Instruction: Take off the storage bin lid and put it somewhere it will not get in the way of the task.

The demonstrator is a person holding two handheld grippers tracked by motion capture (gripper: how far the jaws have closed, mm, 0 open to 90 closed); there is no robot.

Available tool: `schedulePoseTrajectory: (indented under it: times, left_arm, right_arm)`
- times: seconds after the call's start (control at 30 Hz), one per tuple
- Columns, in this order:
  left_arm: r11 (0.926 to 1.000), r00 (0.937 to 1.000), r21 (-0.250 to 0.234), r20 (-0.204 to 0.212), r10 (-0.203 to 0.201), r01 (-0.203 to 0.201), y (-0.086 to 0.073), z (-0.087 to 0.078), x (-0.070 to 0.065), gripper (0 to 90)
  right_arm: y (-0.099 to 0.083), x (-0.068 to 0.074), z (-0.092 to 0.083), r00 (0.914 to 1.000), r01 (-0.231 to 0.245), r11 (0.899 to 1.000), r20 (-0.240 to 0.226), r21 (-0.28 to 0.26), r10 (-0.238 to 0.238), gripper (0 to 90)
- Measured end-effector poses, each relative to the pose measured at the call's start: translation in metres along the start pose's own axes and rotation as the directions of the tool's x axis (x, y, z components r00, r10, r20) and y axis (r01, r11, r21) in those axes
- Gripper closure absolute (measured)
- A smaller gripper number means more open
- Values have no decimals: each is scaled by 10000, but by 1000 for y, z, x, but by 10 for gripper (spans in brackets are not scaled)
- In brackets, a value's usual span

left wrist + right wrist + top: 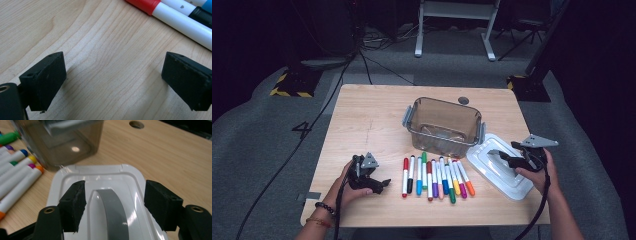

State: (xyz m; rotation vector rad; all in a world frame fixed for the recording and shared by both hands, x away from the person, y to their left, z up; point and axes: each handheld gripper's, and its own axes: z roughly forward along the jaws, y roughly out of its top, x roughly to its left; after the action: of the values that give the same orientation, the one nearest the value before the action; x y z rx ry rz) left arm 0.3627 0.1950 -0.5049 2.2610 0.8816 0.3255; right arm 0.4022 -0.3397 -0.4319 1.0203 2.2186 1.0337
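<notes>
**Right gripper spread above the lid handle, left gripper idle beside the markers**

Right gripper (508, 157), high view: held in the person's right hand (536, 172), over the white lid (492, 172). Lid lies flat on the wooden table (362, 120), just right of the row of markers (434, 177) and just in front of the clear tub's (443, 125) right corner. Tub stands upright behind the markers, open at the top. Left gripper (382, 184) sits in the left hand (347, 187), low on the table well left of the lid, with the marker row between the two; its tip points toward the red-capped marker (405, 176) at the row's left end.

Left gripper view: jaws stand wide apart, bare wood between them, pads touching nothing. Red-capped marker (160, 10) lies beyond the jaws, and a black-capped one (202, 15) just next to it.

Right gripper view: jaws stand wide, one to each side of the lid's grey handle (115, 212); clear gaps show between both pads and the handle, so nothing is gripped. Lid (75, 180) lies under the jaws. Tub (67, 145) stands just beyond the lid's far edge; marker tips (25, 175) lie beside the lid, orange cap nearest it. Round hole (136, 124) in the table shows beyond the lid.
</notes>
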Motion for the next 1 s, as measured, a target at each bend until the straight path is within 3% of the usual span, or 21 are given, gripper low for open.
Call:
schedulePoseTrajectory:
  times: [0.13, 0.3, 0.63, 0.9, 1.0]
  left_arm:
    - [9998, 9997, -6, -130, -193, 193, 0, 0, 2, 61]
    - [9999, 9996, -17, -210, -166, 165, 0, 0, 2, 62]
    - [9998, 9996, -26, -197, -209, 209, 0, 0, 2, 62]
    - [9997, 9994, -10, -226, -247, 247, 0, 0, 1, 62]
    - [9997, 9994, -25, -245, -256, 255, 0, 0, 1, 62]
  right_arm:
    - [20, 3, -6, 9999, -138, 9979, -103, -636, 131, 350]
    - [50, 8, 0, 9999, -128, 9953, -112, -965, 118, 338]
    - [92, 23, 37, 9994, -4, 9985, -347, -546, -15, 319]
    - [102, 31, 68, 9988, -141, 9993, -469, 353, 157, 283]
    - [104, 32, 76, 9992, -220, 9981, -307, 582, 238, 273]
